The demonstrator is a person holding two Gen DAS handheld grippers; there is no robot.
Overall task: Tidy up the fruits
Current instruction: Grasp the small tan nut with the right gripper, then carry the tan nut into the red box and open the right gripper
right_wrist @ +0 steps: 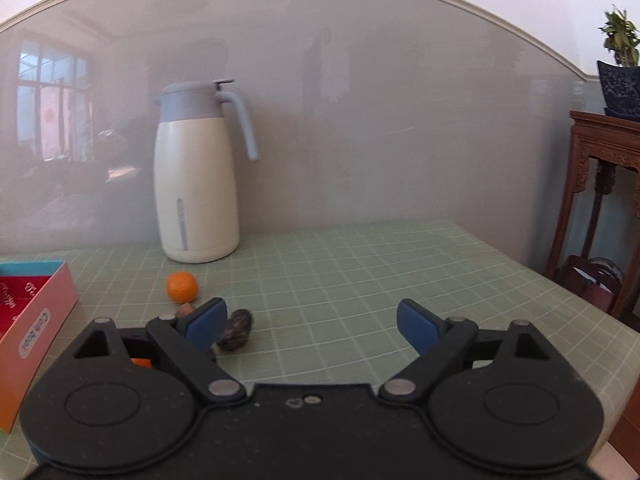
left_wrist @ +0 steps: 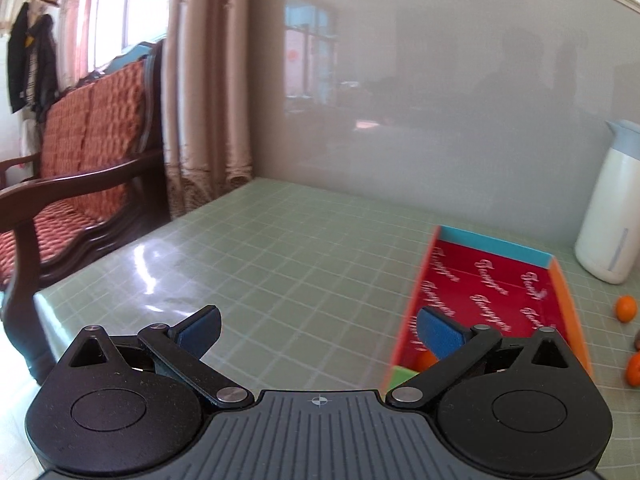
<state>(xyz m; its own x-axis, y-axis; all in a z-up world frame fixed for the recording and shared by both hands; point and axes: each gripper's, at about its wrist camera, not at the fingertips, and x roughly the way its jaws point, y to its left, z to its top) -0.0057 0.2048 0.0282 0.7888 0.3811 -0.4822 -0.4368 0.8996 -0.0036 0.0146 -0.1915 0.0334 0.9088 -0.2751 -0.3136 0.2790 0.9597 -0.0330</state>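
A shallow box (left_wrist: 496,280) with a red printed floor and blue, orange and green walls lies on the green checked table; its corner also shows in the right wrist view (right_wrist: 36,320). One orange fruit (left_wrist: 425,360) lies inside it at the near end, half hidden by my left finger. Two oranges (left_wrist: 625,308) (left_wrist: 634,368) lie right of the box. In the right wrist view an orange (right_wrist: 182,287) and a dark brown fruit (right_wrist: 237,329) lie ahead by my left finger. My left gripper (left_wrist: 318,326) is open and empty. My right gripper (right_wrist: 312,322) is open and empty.
A white jug with a pale blue lid (right_wrist: 198,176) stands at the back against the glossy wall; it also shows in the left wrist view (left_wrist: 612,204). A wooden sofa with red cushions (left_wrist: 80,160) stands left of the table. A carved wooden stand (right_wrist: 600,184) stands at the right.
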